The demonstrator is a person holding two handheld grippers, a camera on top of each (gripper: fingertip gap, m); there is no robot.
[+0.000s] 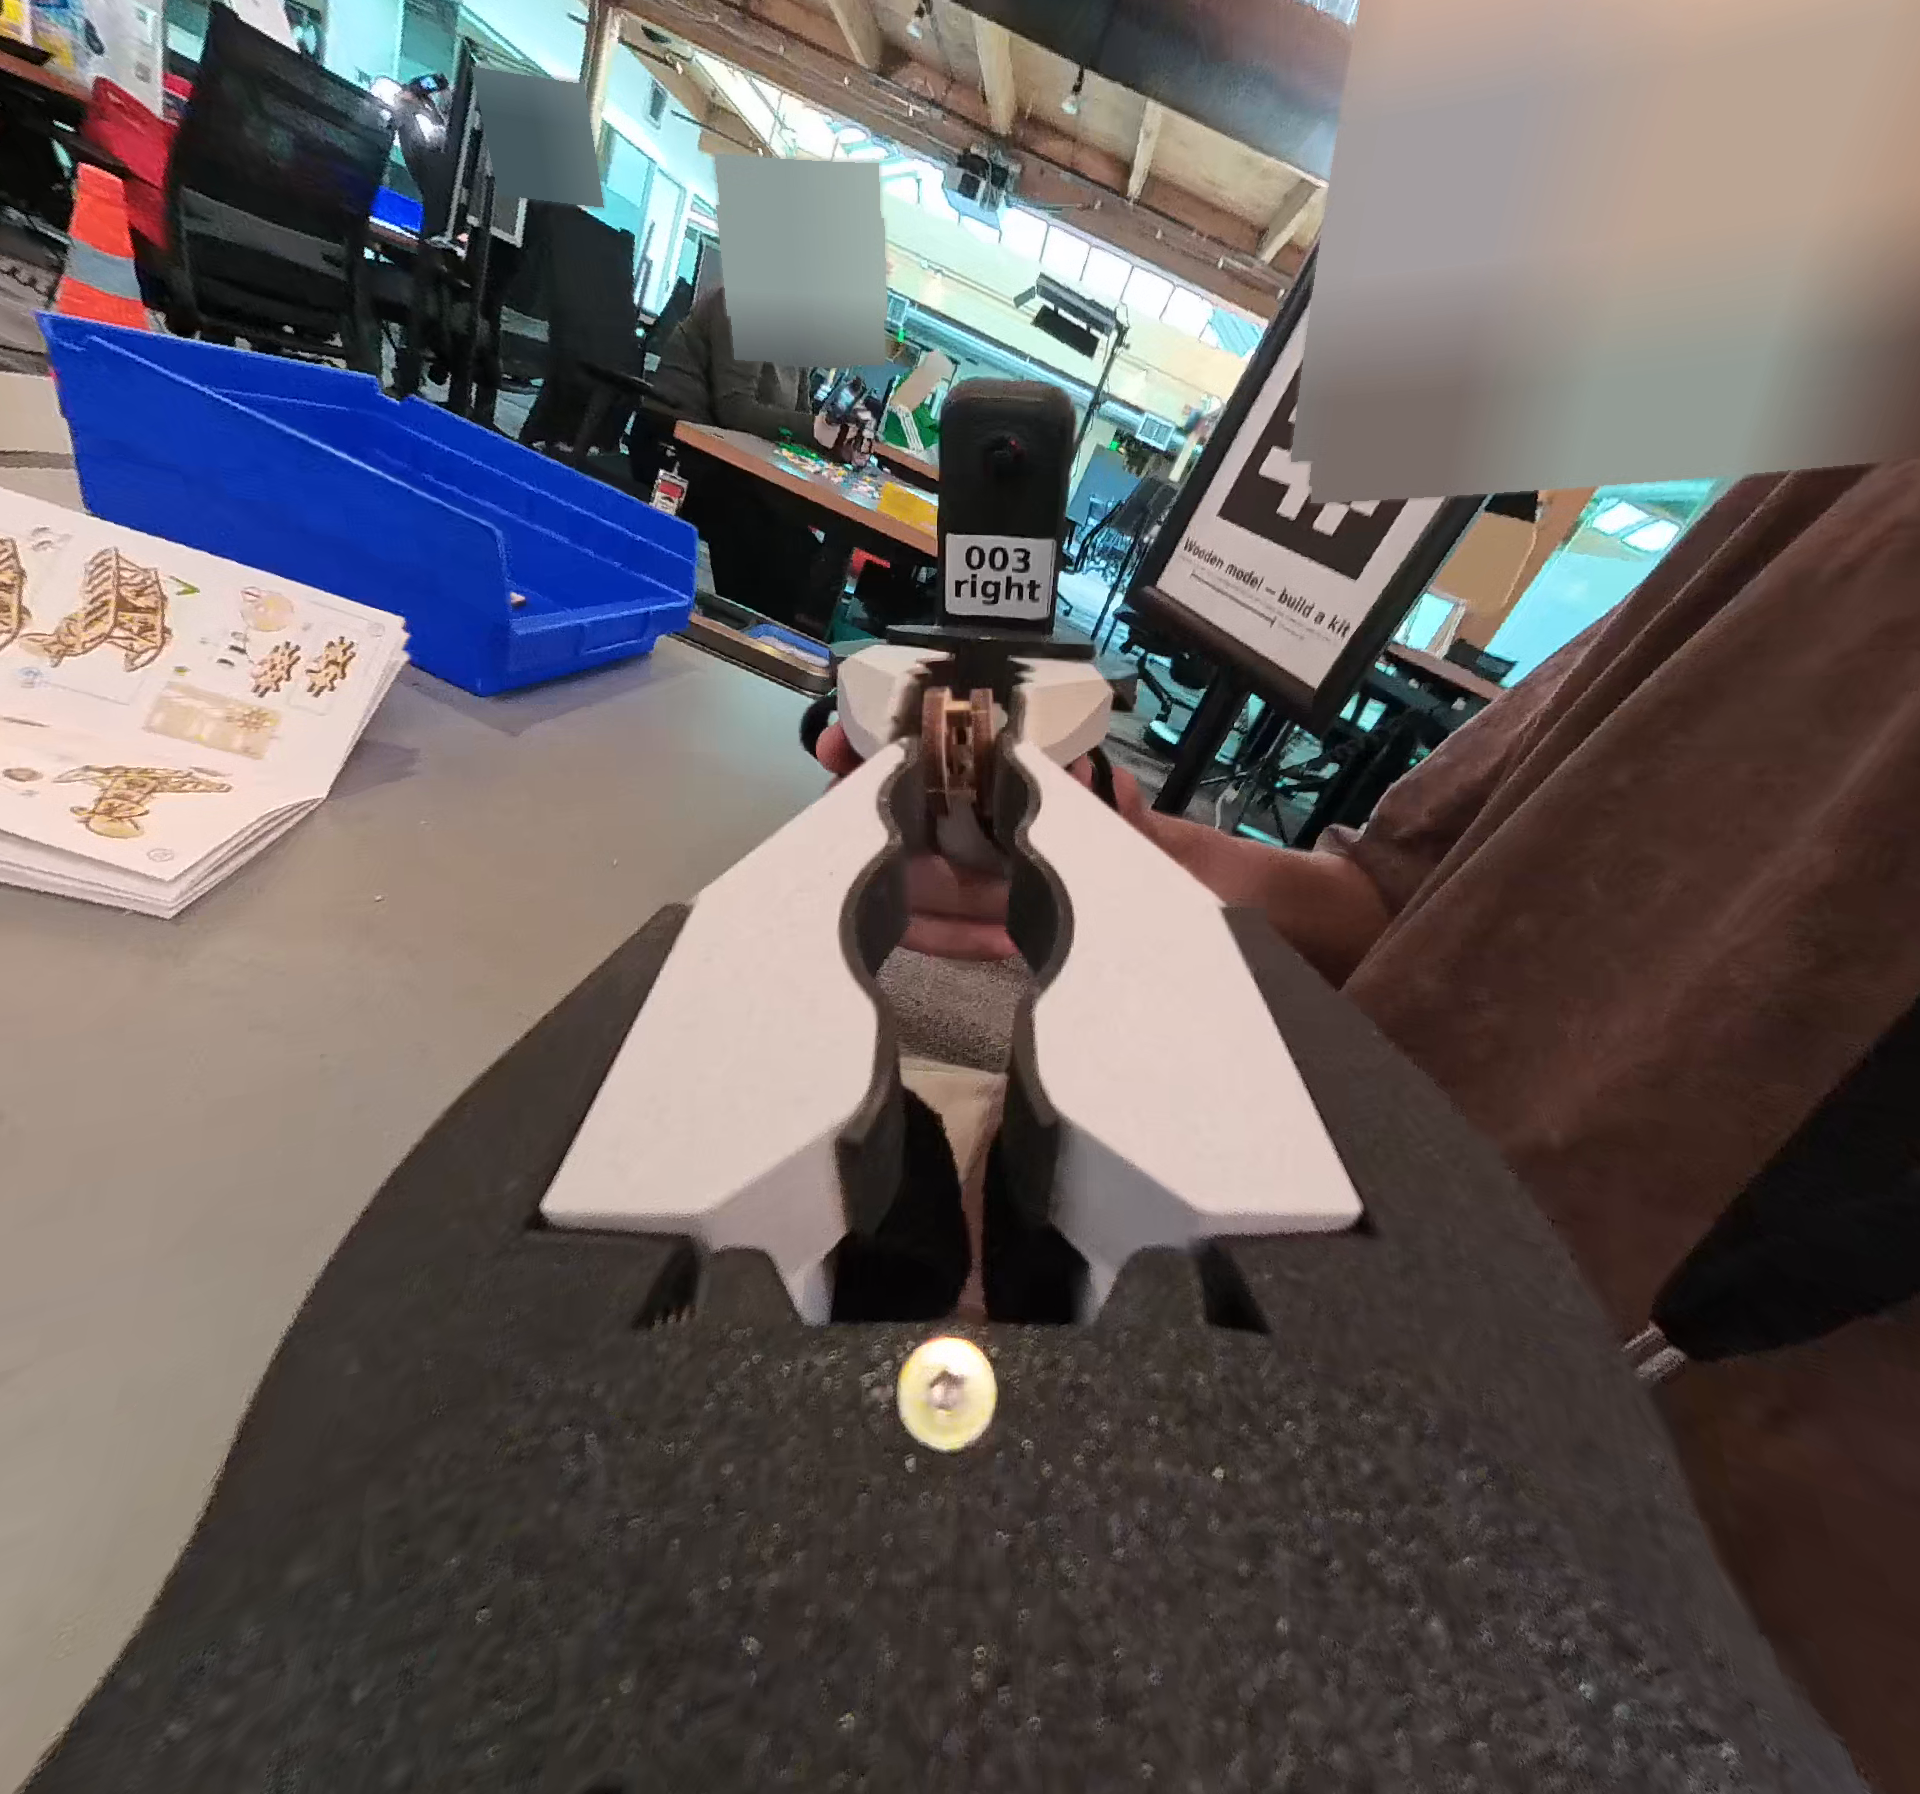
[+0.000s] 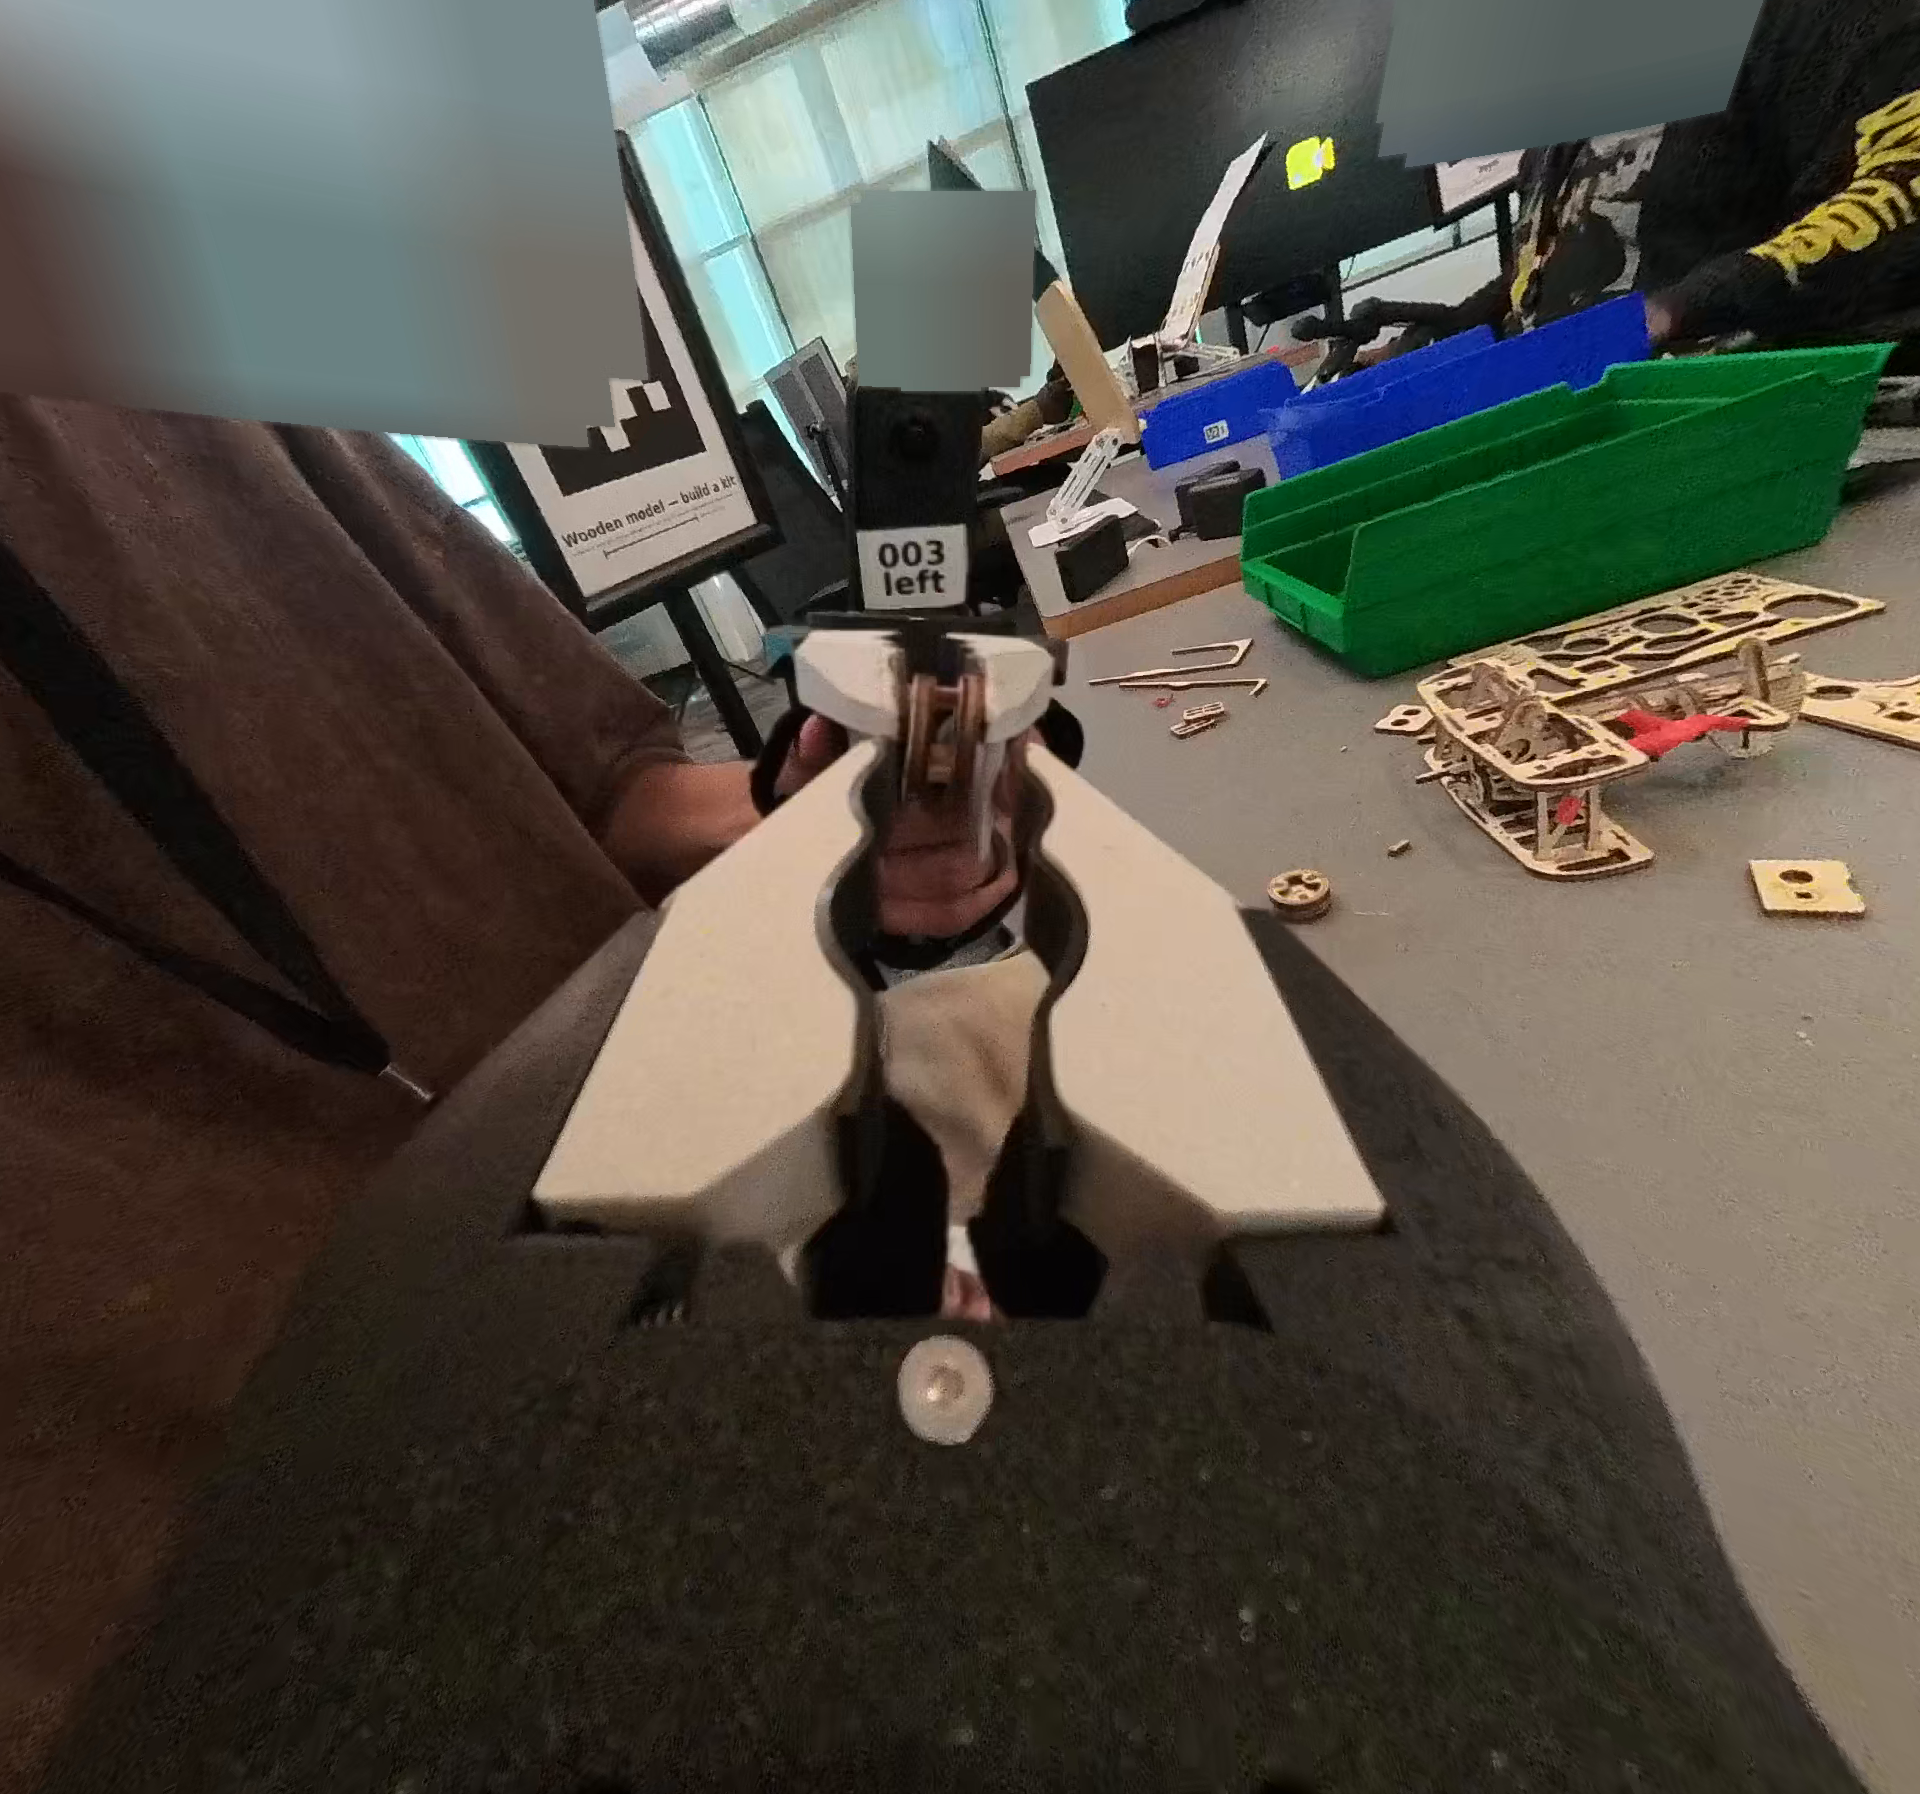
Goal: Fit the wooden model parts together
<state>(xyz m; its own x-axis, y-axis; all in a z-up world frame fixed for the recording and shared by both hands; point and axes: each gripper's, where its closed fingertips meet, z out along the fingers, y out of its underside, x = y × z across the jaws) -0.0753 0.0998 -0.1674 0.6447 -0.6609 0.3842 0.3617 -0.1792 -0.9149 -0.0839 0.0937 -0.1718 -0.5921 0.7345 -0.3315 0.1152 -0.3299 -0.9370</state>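
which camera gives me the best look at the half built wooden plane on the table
The right wrist view. There the half-built wooden plane lies whole on the grey table, in front of the green bin. The left wrist view does not show it, only the instruction booklet and blue bin.

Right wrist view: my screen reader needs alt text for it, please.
Two grippers meet tip to tip, pinching a small wooden part between them. Right of them on the grey table lie a half-built wooden model and a green bin.
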